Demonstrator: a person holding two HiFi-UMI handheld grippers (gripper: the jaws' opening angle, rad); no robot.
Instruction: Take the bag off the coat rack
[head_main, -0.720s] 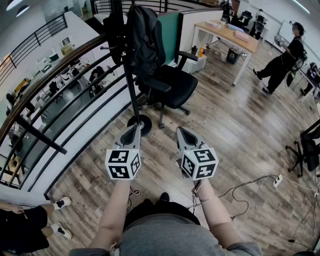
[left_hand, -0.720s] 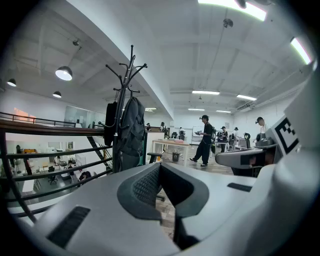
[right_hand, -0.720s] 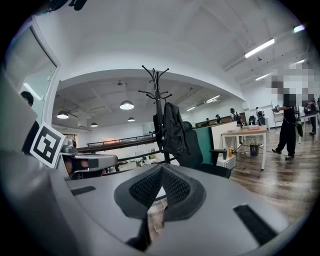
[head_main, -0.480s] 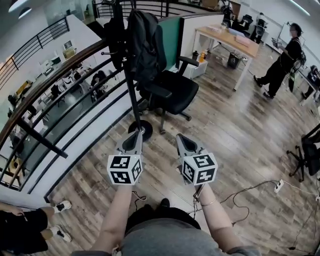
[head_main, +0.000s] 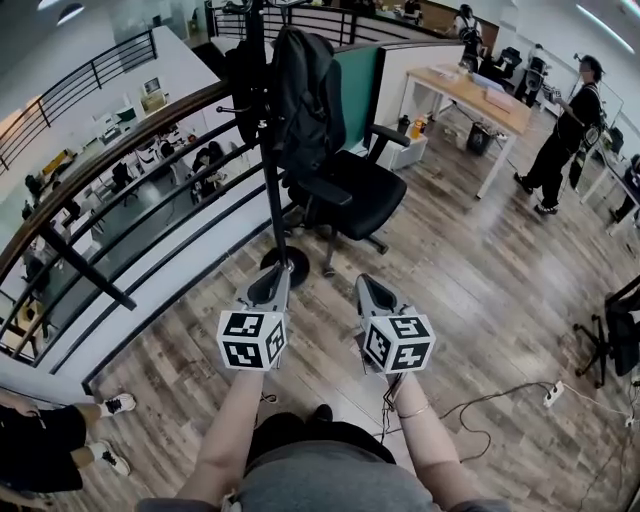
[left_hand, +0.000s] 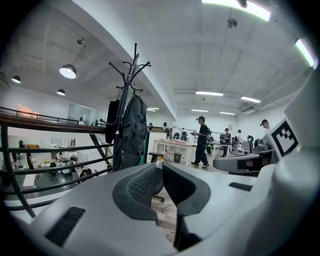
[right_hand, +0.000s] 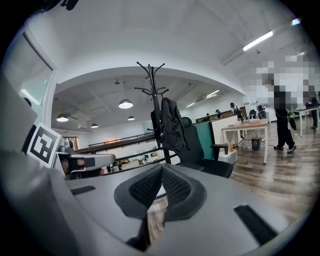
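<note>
High on the black metal coat rack (head_main: 274, 200), by the dark balcony railing (head_main: 120, 135), the black fabric backpack (head_main: 305, 95) hangs from the upper hooks, its body draped down the side of the pole nearest a black swivel office chair (head_main: 352, 188). Nothing of the task looks done: the backpack is on the rack and neither tool touches it. Both tools are held side by side low in front of the person, over the wood-plank floor (head_main: 470, 270), and in the gripper views the rack stands some way ahead, apparently out of reach. The left tongs (head_main: 270, 285) are pressed together with nothing between their ribbed pads, and the right tongs (head_main: 372, 292) are likewise closed and empty; each points slightly downward toward the rack. What is left, as I judge it, is the whole job: step closer, raise the tools to the hooks, part the tongs, clamp a strap or the top loop, lift it clear of its hook and bring the backpack away
</note>
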